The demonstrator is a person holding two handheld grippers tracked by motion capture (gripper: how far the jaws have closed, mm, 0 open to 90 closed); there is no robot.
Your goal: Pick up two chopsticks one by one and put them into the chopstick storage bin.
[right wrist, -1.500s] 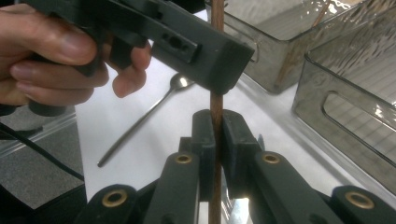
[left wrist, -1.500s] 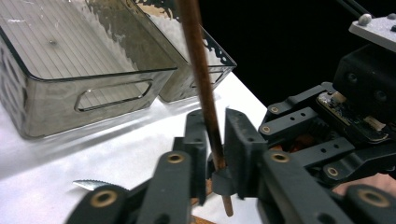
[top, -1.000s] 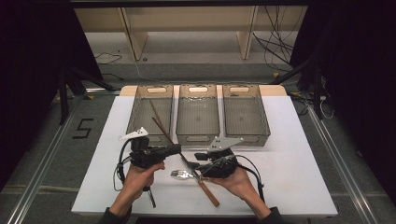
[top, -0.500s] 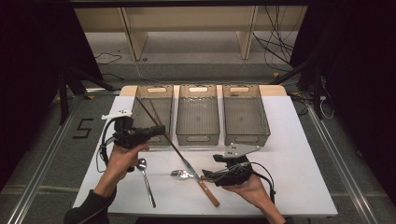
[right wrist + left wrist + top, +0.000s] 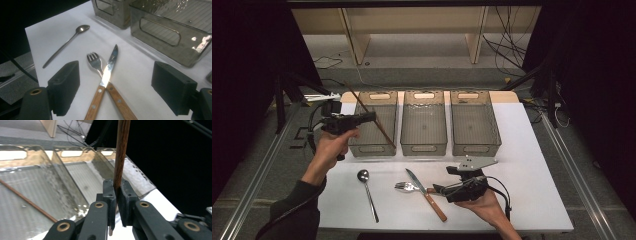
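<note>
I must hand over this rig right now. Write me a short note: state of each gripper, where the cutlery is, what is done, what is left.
Left gripper: shut on a brown chopstick, held above the left bin.
Right gripper: its jaws have just been opening; now open with nothing gripped, low over the crossed knife and fork.
Done: one chopstick already lies in the left bin.
Left: drop the held chopstick, likely into that bin. The knife, fork and spoon are still on the table. The middle bin and right bin look empty.
</note>
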